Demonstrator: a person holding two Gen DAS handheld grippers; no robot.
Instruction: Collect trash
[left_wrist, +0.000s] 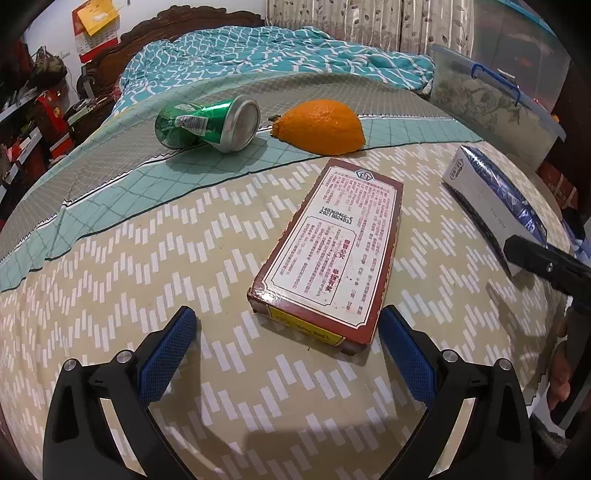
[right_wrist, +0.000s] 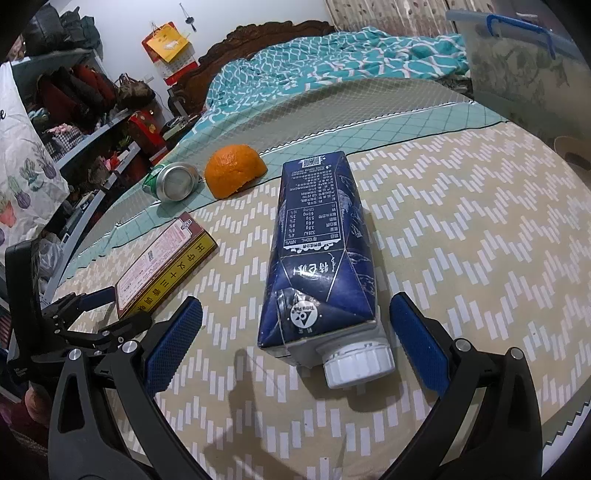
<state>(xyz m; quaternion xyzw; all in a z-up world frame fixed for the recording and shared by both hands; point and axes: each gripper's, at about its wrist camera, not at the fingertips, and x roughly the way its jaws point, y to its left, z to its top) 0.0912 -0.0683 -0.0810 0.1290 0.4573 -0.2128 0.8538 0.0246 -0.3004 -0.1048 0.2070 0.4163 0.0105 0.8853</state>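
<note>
On the bed lie a flat brown-and-white box (left_wrist: 328, 251), a crushed green can (left_wrist: 208, 123), an orange peel (left_wrist: 321, 125) and a dark blue milk carton (left_wrist: 495, 199). My left gripper (left_wrist: 288, 325) is open and empty, its blue pads just short of the box's near end. My right gripper (right_wrist: 295, 314) is open, its pads on either side of the carton's (right_wrist: 321, 251) white-capped end, not touching. The box (right_wrist: 166, 262), can (right_wrist: 173, 181) and peel (right_wrist: 234, 170) show to the left in the right wrist view, with the left gripper (right_wrist: 92, 306) near the box.
The bed has a beige patterned sheet (left_wrist: 147, 258), a green checked cloth (left_wrist: 110, 177) and a teal quilt (left_wrist: 258, 55) at the back. A clear storage bin (left_wrist: 491, 96) stands at the right edge. Cluttered shelves (right_wrist: 74, 110) stand left of the bed.
</note>
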